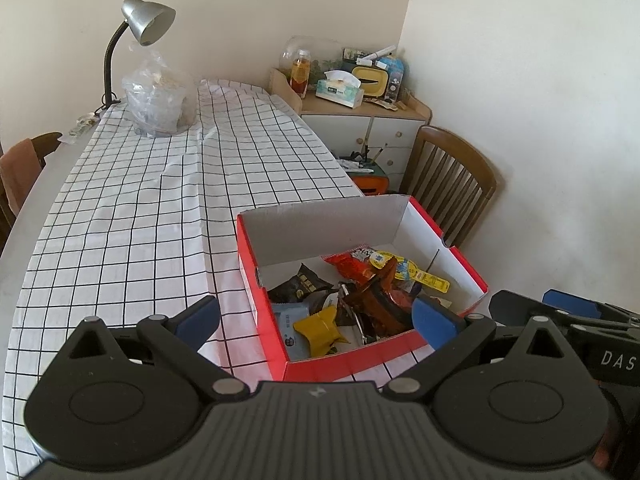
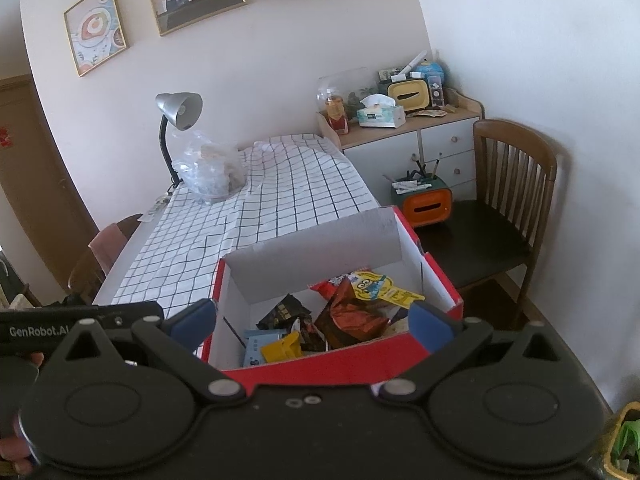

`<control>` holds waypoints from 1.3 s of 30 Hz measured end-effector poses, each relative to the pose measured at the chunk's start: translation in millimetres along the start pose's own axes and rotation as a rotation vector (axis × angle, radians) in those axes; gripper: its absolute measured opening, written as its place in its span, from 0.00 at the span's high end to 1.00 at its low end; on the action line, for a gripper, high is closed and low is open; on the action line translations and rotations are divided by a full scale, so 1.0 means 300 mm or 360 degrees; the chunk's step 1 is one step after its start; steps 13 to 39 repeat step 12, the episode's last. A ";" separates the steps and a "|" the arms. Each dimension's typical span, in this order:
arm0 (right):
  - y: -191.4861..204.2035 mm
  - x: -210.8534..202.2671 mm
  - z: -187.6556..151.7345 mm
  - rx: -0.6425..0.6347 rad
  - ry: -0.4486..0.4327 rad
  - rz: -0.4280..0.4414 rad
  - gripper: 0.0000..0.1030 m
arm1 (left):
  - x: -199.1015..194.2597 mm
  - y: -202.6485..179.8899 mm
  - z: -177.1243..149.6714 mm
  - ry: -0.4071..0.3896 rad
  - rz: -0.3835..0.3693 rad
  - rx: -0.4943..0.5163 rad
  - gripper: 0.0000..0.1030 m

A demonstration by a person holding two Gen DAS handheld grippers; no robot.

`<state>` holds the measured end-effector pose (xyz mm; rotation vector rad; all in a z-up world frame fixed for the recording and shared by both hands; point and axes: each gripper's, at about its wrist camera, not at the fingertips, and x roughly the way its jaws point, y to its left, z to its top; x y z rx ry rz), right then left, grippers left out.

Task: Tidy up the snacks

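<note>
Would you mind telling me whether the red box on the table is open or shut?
Open. The red box has no lid on it in either view, and snack packets are visible inside.

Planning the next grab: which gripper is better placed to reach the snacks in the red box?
Left, marginally: the left gripper hangs open with the yellow packet between its fingers; the right gripper, also open, sits behind the red box's near wall.
</note>
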<state>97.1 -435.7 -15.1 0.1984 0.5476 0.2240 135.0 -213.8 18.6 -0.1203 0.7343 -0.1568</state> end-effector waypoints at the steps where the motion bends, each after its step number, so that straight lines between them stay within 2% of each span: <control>1: 0.000 0.000 -0.001 0.0001 0.0001 -0.0002 0.00 | 0.002 0.001 0.000 0.0002 -0.0004 0.0000 0.00; 39: 0.009 0.016 0.000 0.0000 0.0025 -0.0011 0.00 | 0.011 0.009 -0.003 0.0012 -0.0024 0.0006 0.00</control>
